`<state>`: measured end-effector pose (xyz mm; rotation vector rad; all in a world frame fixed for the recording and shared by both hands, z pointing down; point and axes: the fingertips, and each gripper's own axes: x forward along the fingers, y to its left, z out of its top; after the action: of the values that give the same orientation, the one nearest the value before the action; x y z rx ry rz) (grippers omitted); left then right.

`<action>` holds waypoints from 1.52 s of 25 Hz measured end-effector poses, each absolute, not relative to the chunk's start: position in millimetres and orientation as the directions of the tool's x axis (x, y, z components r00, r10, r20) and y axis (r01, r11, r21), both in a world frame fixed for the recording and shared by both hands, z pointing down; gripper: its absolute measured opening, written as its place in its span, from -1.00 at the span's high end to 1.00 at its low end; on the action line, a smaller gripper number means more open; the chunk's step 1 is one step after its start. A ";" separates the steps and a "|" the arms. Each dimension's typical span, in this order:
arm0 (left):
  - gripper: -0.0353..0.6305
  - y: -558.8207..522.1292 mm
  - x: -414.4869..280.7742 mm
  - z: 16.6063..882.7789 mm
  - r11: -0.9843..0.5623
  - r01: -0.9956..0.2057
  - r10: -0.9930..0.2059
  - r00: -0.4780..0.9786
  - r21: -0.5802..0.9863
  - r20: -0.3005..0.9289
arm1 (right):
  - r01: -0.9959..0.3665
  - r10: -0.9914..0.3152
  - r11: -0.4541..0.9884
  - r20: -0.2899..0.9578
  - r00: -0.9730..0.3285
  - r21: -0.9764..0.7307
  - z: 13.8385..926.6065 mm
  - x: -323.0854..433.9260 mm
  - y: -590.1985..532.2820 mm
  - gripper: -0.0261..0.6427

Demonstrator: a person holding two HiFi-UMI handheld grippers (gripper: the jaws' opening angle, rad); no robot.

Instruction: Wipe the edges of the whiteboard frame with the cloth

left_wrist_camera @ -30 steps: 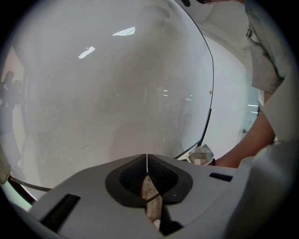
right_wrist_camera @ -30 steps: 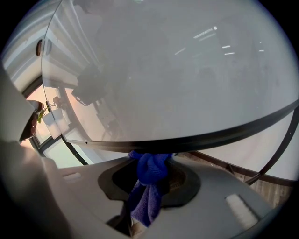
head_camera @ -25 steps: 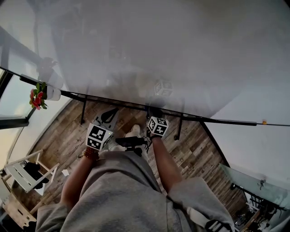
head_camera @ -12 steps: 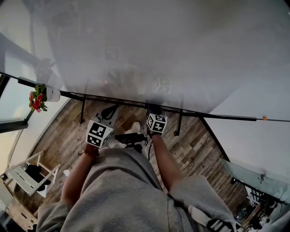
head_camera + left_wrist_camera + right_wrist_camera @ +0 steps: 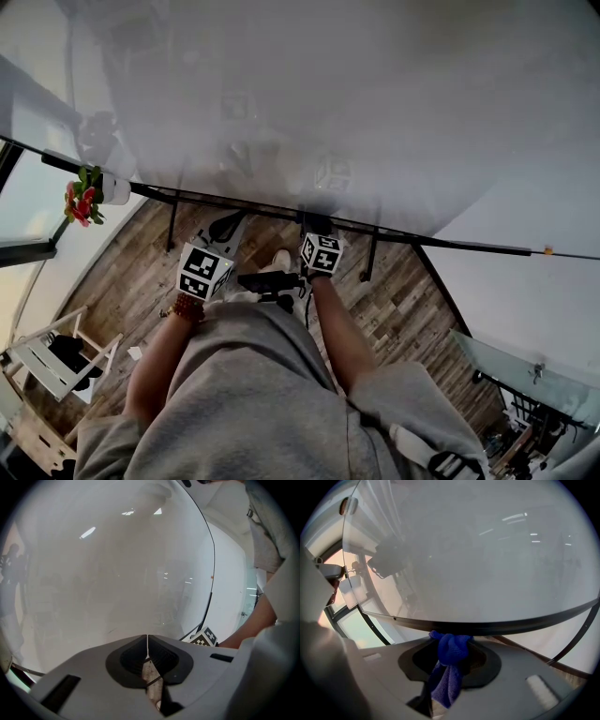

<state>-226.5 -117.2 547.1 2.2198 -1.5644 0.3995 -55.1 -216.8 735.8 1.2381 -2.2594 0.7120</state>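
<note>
Not much changes over the last second. The right claw (image 5: 451,641) creeps a touch to its left and closer in, and it's still clenched on the blue cloth (image 5: 446,681). The bunched tip of the cloth sticks out ahead of the jaws, pressed up against the dark frame (image 5: 511,623) along the board's bottom edge. The left claw (image 5: 147,641) lifts slightly too. Its jaws are closed flat on each other with nothing between them, and it hangs off to the left of the right claw, short of the frame.

My read is that the wipe along the bottom edge is under way but slow. There's a long run of frame stretching away to both sides of the cloth, so I'd guess most of the job is left.

The whiteboard (image 5: 328,94) above the claws is glossy and hazy grey. It mirrors ceiling lights and even the right claw's marker cube. The frame is just a thin dark strip, so the cloth has little to bear on and could slide onto the board face.

Below the claws is a wooden plank floor (image 5: 403,309), with the board's dark stand legs (image 5: 173,230) just past them. Well off to the left there are red flowers (image 5: 80,202) in a white pot.
</note>
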 end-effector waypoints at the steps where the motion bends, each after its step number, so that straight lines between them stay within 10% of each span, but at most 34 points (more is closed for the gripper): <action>1: 0.85 -116.7 -228.6 547.0 -0.296 -0.943 -0.831 0.333 0.154 0.446 | -0.861 -0.620 0.461 0.616 -0.487 -0.216 735.7 -57.0 -216.1 0.54; 38: 0.85 -90.5 -309.9 547.5 -0.257 -0.950 -0.853 0.308 0.175 0.421 | -0.855 -0.610 0.471 0.618 -0.495 -0.219 734.0 -134.7 -191.5 0.54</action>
<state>-309.9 -90.5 547.5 2.1895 -1.6077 0.3390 -134.7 -191.5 734.0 1.2184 -2.2627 0.7125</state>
